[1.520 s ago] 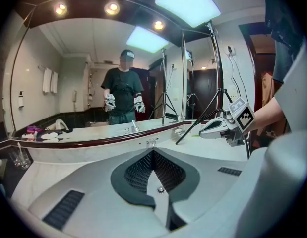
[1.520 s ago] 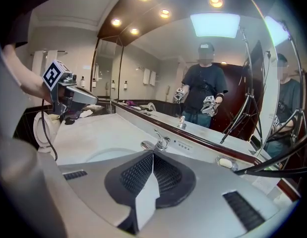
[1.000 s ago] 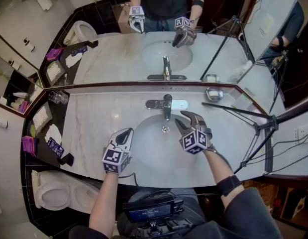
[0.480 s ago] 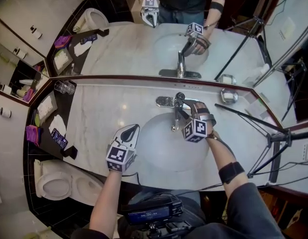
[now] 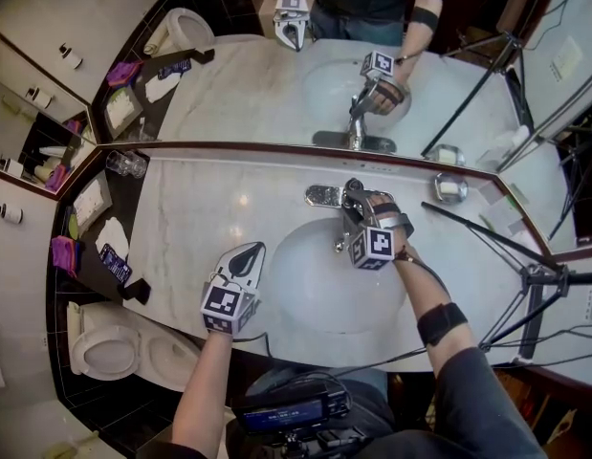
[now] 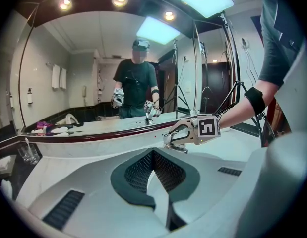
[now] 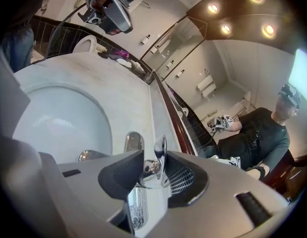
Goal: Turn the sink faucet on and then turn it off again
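Faucet handle [image 7: 159, 151] clamped between right claw [image 7: 155, 175] jaws, just closed onto it.

I read the faucet [image 7: 150, 171] as polished chrome metal, mirror-bright, at the back edge of a countertop [image 5: 209, 218] of glossy, pale veined stone; the trim strip [image 5: 238, 145] behind it has a dark, lacquer-like gloss. The sink basin [image 5: 305, 290] looks smooth, white and glazed. The left gripper [image 6: 153, 151] shows a matt light-grey plastic shell with dark, finely ribbed pads [image 6: 138, 170].
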Demonstrator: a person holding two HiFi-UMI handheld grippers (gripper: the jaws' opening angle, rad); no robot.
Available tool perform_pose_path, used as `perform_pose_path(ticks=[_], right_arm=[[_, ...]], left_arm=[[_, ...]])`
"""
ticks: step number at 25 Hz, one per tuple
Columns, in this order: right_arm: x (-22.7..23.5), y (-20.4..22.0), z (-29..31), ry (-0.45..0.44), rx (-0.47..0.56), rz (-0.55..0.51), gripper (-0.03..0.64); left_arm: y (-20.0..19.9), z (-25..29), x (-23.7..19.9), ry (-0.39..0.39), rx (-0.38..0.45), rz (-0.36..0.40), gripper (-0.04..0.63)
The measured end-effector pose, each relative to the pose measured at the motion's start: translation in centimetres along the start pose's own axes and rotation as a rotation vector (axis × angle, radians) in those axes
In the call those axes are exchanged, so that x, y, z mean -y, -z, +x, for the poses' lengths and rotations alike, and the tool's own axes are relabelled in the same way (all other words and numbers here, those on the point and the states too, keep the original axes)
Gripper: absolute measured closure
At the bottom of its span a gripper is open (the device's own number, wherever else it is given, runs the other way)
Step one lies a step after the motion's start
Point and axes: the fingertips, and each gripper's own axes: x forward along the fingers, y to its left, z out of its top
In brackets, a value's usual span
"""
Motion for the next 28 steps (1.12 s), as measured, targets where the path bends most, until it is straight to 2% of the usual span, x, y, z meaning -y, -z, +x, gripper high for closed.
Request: perform_pose_path(ticks=[6, 14, 19, 21, 28], right_arm=[[-0.1, -0.2, 0.0, 0.02, 0.01, -0.011, 0.476], [-1.2, -0.2, -0.2, 0.039, 0.01, -0.076, 0.476], [-2.3, -0.4, -0.5, 0.021, 0.016, -0.078, 0.476], [-2.6, -0.4, -0.6, 0.018, 0.017, -0.076, 0.495], [-2.7, -0.4, -0.6, -0.004, 0.009, -0.058, 0.497]], left_arm=[[0.8, 0.4, -0.4, 0.0, -0.011, -0.024, 0.592], [0.3, 1.1, -0.1, 0.011, 0.0, -0.015, 0.592], [0.0, 1.2, 0.5, 0.039, 0.002, -0.021, 0.592], [0.1, 1.1, 0.4, 0.028, 0.001, -0.025, 0.593], [0.4, 0.6, 0.5, 0.029, 0.0, -0.032, 0.592]])
